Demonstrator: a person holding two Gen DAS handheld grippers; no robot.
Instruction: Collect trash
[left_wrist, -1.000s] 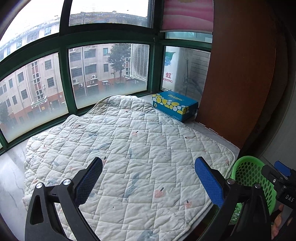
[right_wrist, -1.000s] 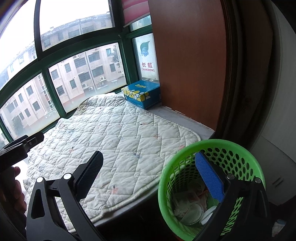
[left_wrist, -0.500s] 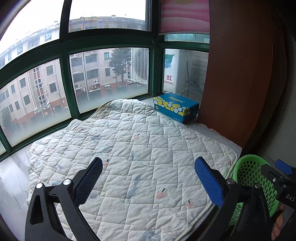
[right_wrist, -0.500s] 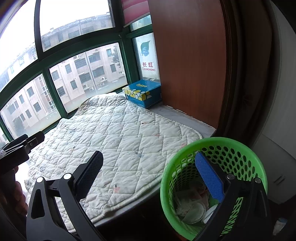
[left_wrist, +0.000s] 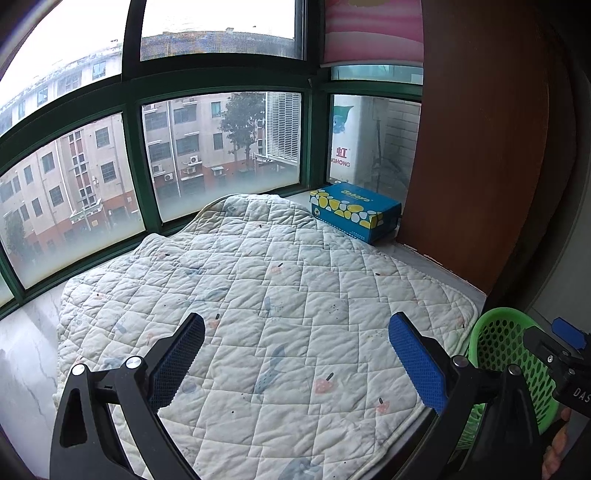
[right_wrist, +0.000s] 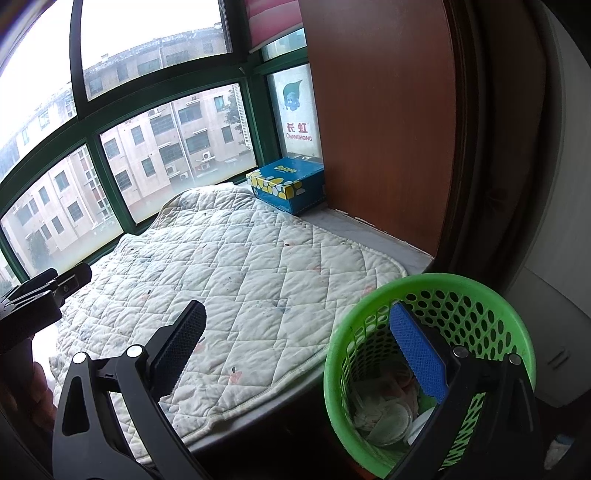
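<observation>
A green perforated trash basket (right_wrist: 480, 306) stands on the floor by the right end of the bay-window ledge; it also shows in the left wrist view (left_wrist: 506, 339). White paper trash (right_wrist: 384, 417) lies in its bottom. My right gripper (right_wrist: 295, 343) is open and empty, with its right finger over the basket mouth. My left gripper (left_wrist: 295, 347) is open and empty above the front of a white quilted mat (left_wrist: 258, 295). No loose trash shows on the mat (right_wrist: 240, 266).
A blue and yellow tissue box (left_wrist: 354, 210) sits at the ledge's far right corner against a brown wooden panel (left_wrist: 480, 147); it also shows in the right wrist view (right_wrist: 288, 184). Green-framed windows (left_wrist: 133, 177) curve behind the mat. Bare marble ledge (left_wrist: 26, 354) lies left of the mat.
Both grippers have drawn back and up a little from the ledge, so the mat and basket sit lower in view. Both stay open and empty.
</observation>
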